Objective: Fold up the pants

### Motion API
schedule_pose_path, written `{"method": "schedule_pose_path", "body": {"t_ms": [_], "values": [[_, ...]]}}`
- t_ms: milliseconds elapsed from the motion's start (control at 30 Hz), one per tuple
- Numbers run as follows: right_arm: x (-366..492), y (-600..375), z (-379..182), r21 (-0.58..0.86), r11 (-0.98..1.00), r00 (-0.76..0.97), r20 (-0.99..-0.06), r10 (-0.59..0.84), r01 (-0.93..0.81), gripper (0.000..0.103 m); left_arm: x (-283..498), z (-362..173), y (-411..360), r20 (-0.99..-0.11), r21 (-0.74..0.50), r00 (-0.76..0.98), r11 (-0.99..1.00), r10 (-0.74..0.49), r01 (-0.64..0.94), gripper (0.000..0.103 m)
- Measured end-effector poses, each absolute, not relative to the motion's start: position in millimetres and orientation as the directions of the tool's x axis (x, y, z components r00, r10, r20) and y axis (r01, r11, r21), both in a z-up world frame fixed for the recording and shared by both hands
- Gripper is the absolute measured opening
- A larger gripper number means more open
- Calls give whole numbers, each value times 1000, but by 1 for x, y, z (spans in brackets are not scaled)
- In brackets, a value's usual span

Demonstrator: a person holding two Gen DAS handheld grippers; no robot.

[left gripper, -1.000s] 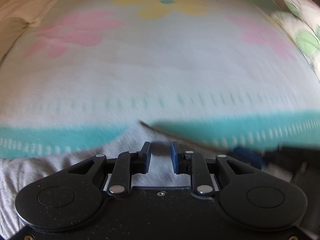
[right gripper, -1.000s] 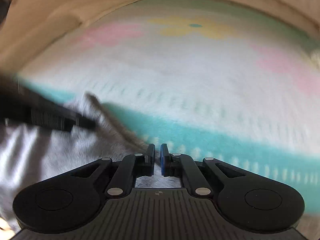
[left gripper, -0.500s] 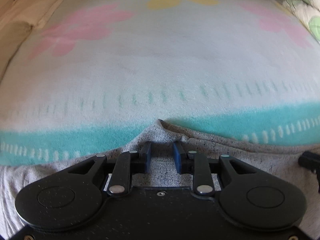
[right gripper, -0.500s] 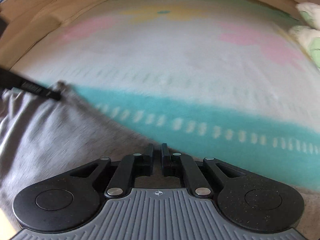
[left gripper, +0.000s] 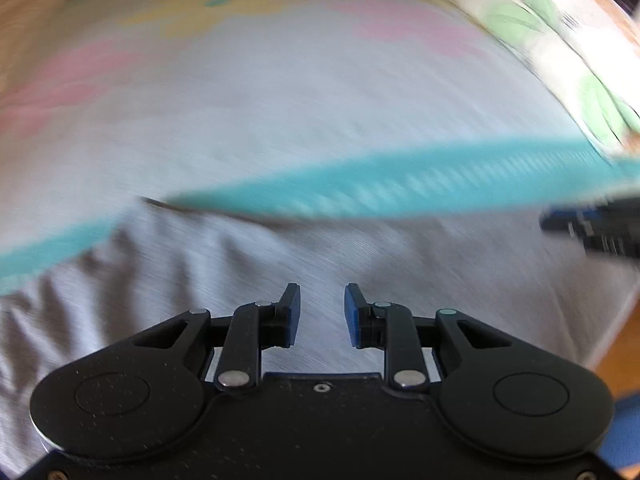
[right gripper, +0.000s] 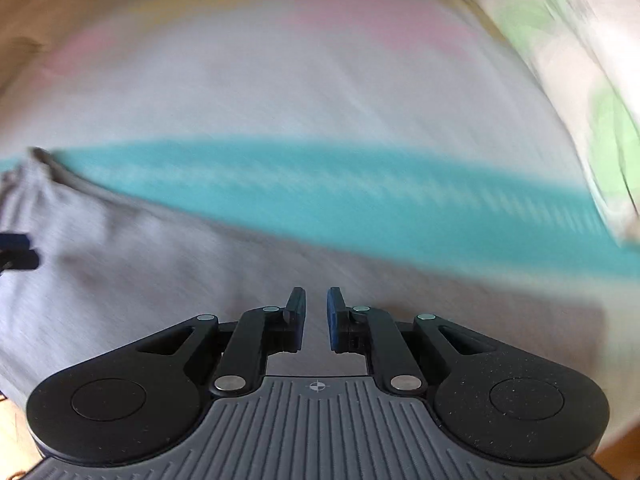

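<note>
Release has just happened: the right gripper (right gripper: 316, 318) has been opening its jaws, now empty, and the left gripper (left gripper: 322, 316) hangs unclenched too. The grey pants (left gripper: 280, 264) lie below the blanket's (left gripper: 280, 112) teal band (left gripper: 400, 192), fold laid.

No words, labels or numbers can be read anywhere (both views are motion-blurred).

Both wrist views look steeply down and forward along their own fingers, close above the grey pants (left gripper: 360, 256) on the blanket (left gripper: 280, 112). Both share the teal stripe (right gripper: 320, 184), pale far blanket, and leaf-print pillow (right gripper: 600, 80) at far right. Each shows the other's tip at its edge. Heavy motion blur.
</note>
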State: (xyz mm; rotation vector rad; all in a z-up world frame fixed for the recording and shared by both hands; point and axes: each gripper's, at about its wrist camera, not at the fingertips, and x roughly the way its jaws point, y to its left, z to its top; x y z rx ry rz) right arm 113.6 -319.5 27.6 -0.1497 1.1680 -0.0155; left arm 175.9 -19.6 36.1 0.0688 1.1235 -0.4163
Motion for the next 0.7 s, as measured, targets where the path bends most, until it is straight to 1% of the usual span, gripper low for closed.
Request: {"method": "schedule_pose_path", "body": {"t_ms": [100,133,167,200,233,267,300,333,367,400,467,500,533,600,700], "values": [[102,-376,18,-203,976,335,-917,-218,79,12,159,21,-36,-903,-128,328,902,-278,412,35],[98,-394,17,-211,970,329,-913,-240,121,12,158,18,-36,-910,-124,315,902,-269,414,35],[94,-410,19,-176,971,353,-909,-223,161,12,155,12,-39,-917,-113,307,903,-256,414,36],[89,-424,24,-142,966,367,-905,-215,216,12,152,8,-40,-910,-94,331,901,-250,424,38],[86,-434,26,-167,948,363,-894,-262,272,13,150,8,-43,-901,-61,362,896,-239,440,41],[82,-439,28,-218,928,355,-878,-321,302,14,148,7,-46,-897,-30,380,891,-223,453,42],[77,-445,31,-227,922,365,-868,-338,314,15,146,5,-48,-896,-21,387,891,-218,454,42],[71,-454,36,-171,927,398,-866,-303,333,16,148,4,-47,-896,-28,385,895,-219,444,42],[62,-465,43,-80,925,440,-862,-252,372,17,152,-1,-46,-898,-37,381,901,-221,433,43],[53,-480,52,7,907,480,-850,-216,421,21,154,0,-45,-900,-46,375,906,-221,421,43],[32,-507,70,126,857,555,-806,-205,500,31,160,-5,-43,-906,-63,360,913,-222,403,43],[22,-518,75,153,834,578,-785,-223,530,40,162,-5,-41,-908,-73,353,917,-223,392,43],[12,-529,80,164,818,589,-771,-243,552,46,163,-4,-40,-910,-80,349,920,-225,385,43],[-2,-545,79,173,807,586,-773,-244,565,48,166,-7,-40,-910,-81,348,921,-224,380,44],[-16,-558,64,204,796,573,-793,-207,570,51,167,-8,-41,-908,-68,358,920,-217,385,45]]}}
